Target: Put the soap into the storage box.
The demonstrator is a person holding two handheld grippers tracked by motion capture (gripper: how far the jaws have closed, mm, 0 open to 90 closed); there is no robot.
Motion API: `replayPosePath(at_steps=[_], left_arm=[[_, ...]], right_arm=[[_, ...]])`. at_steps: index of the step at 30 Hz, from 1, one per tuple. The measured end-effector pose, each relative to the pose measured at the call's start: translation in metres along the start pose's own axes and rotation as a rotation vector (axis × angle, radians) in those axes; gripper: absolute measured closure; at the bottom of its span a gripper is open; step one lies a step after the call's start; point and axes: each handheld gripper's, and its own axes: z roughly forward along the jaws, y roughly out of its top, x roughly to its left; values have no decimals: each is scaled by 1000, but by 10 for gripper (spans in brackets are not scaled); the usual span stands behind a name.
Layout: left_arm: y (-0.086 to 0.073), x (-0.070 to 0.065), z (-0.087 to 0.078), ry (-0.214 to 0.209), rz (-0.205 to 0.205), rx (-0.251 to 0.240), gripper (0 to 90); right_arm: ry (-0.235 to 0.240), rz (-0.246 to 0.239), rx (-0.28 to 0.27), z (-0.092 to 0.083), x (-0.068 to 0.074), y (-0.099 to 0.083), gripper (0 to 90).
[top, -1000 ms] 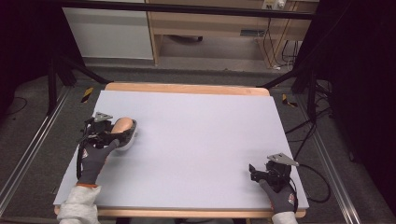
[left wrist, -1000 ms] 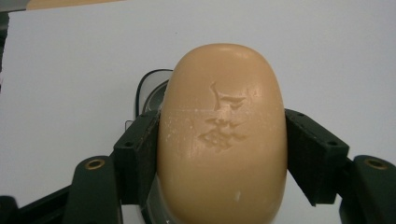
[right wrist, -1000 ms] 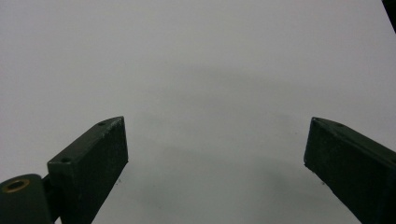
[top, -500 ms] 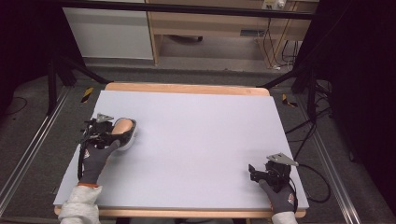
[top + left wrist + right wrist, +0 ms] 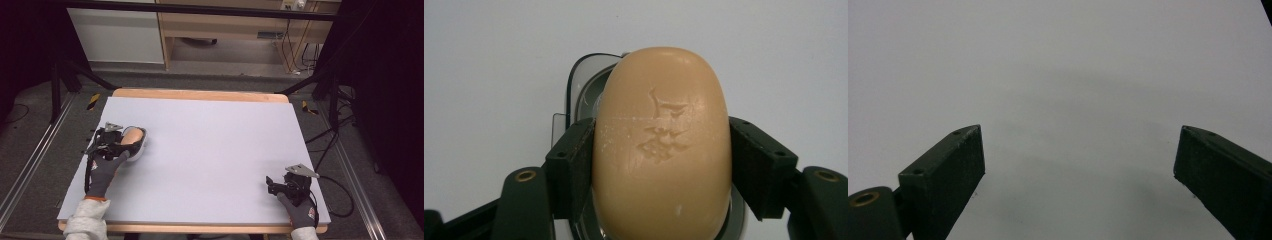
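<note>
At about nine o'clock on the tabletop (image 5: 210, 150), the left gripper (image 5: 663, 150) has its fingers (image 5: 574, 165) clenched on the soap bar (image 5: 663, 145), which sits over the clear soap dish (image 5: 579, 85). Over the last second the gripper and bar have barely shifted, so I judge the soap is being seated in, or about to be lifted from, the dish. At five o'clock the right gripper (image 5: 1078, 165) rests with fingers released, unmoved.

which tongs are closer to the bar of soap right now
Left. The left tongs clamp the soap over its dish; the right tongs sit open, far across the table.
</note>
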Motion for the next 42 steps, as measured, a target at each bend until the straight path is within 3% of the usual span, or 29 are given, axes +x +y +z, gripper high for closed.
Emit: replayPosePath(at_steps=[9, 17, 42], left_arm=[[-1, -5, 1, 11, 9, 2, 311], [-2, -4, 1, 26, -7, -4, 320], [1, -13, -13, -5, 19, -63, 328]], right_arm=[[0, -1, 0, 0, 0, 0, 63], [-2, -5, 1, 0, 0, 0, 63], [-1, -6, -1, -1, 0, 0, 62]])
